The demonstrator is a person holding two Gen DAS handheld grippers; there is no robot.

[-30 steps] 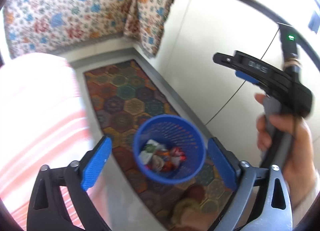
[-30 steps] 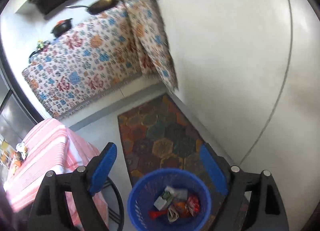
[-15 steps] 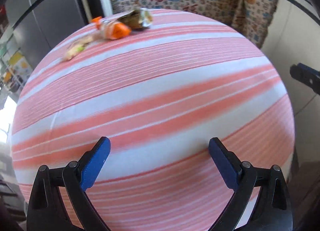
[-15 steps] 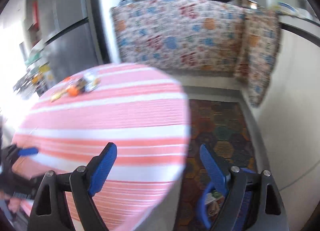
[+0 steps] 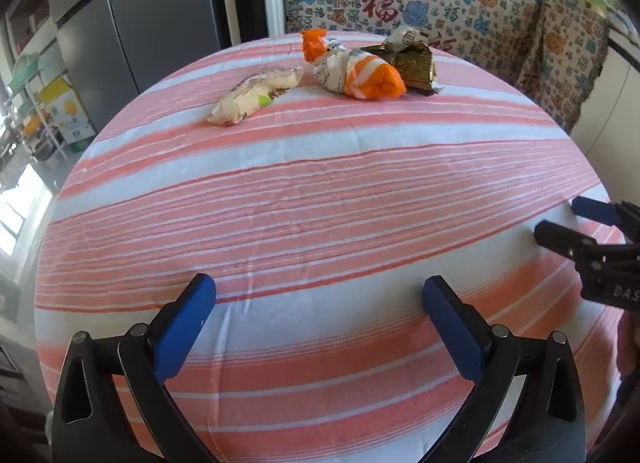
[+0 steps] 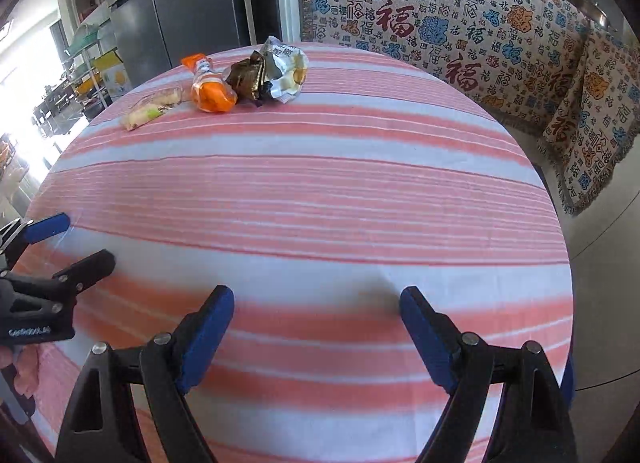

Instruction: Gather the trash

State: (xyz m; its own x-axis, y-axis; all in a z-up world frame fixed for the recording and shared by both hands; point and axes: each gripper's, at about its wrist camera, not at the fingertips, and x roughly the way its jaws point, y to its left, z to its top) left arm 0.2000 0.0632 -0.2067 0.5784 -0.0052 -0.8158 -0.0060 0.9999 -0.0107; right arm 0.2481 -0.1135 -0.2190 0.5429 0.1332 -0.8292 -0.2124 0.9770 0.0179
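both tools hover over the near edge of the striped table (image 5: 320, 223); left gripper (image 5: 316, 327) and right gripper (image 6: 316, 335) gape empty, ready to pick; wrappers (image 5: 352, 67) clustered at the far side, unreached

Three pieces of trash lie close together near the far edge of the round, pink-and-white striped surface (image 5: 320, 191). On the left is a pale cream wrapper (image 5: 256, 94) with a small green patch, long and flattened, lying on its side at a slant. Just beside it is an orange and white wrapper (image 5: 356, 71), crumpled into a thick roll with a twisted orange end pointing toward the far edge. Touching its right side is a crumpled gold and brown foil packet (image 5: 408, 59), torn open, its silvery inside and pale printed flap turned upward.
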